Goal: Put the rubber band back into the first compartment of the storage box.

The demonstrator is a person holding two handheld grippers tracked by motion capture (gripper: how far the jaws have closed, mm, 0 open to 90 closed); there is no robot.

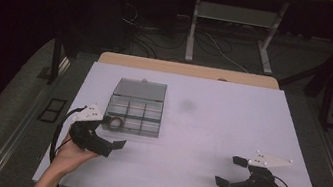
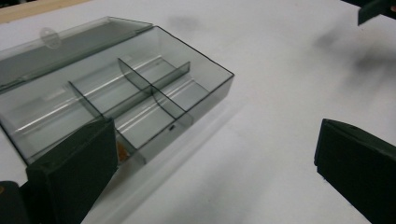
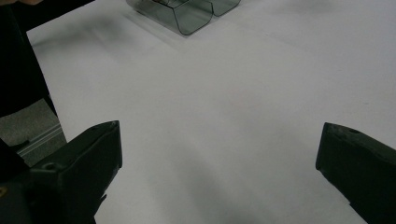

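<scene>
A clear grey compartment box (image 1: 137,110) lies on the white table (image 1: 229,129) at the left, its lid folded open to the back. A small brownish ring (image 1: 115,123) rests in its front-left compartment. My left gripper (image 1: 112,133) is open just in front of the box's near-left corner, with nothing between its jaws. In the left gripper view the box (image 2: 140,88) lies ahead, between the spread jaws of the left gripper (image 2: 215,154). My right gripper (image 1: 230,171) is open at the table's front right, far from the box. The right gripper (image 3: 215,163) faces bare table, with a corner of the box (image 3: 187,16) at the top.
A wooden strip (image 1: 188,70) borders the table's far edge. Beyond it stand desk legs (image 1: 193,27) and loose cables on the floor. A faint dark smudge (image 1: 187,106) marks the table to the right of the box. The table's left edge (image 3: 44,79) drops to the floor.
</scene>
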